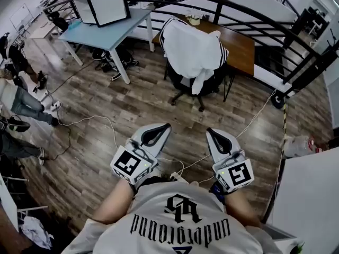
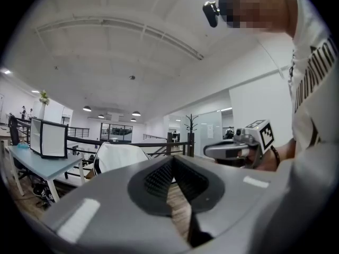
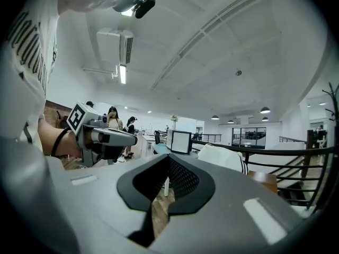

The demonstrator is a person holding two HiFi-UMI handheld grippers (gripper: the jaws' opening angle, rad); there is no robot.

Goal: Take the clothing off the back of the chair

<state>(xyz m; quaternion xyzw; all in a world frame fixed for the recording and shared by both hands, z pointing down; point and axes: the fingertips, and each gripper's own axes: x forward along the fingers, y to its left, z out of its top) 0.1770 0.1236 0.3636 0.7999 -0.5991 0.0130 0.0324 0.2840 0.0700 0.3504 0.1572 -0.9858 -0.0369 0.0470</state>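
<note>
**While Both Grippers Are Staying Shut, the Clothing Is Hanging on the Chair**

As the person is holding both tools level just ahead of the chest, the left gripper (image 1: 163,129) and the right gripper (image 1: 212,133) are sitting side by side without touching. Each has its jaws pressed together with nothing between them. Just beyond them, a pale cable (image 1: 95,119) is trailing across the wooden floor (image 1: 132,105).

Farther out, the clothing (image 1: 193,49), a white garment with dark stripes, is hanging draped over the back of the black chair (image 1: 186,88), well apart from both grippers. The chair is standing pushed up against the brown desk (image 1: 241,46). Near that desk's far edge, a small pot (image 1: 193,19) is holding what looks like a plant, too small to tell further.

To the left, a dark-framed white box (image 1: 108,5) is resting on the blue table (image 1: 103,33); whether anything is lying inside it cannot be told. Behind all this, a black railing (image 1: 254,17) is curving.
</note>
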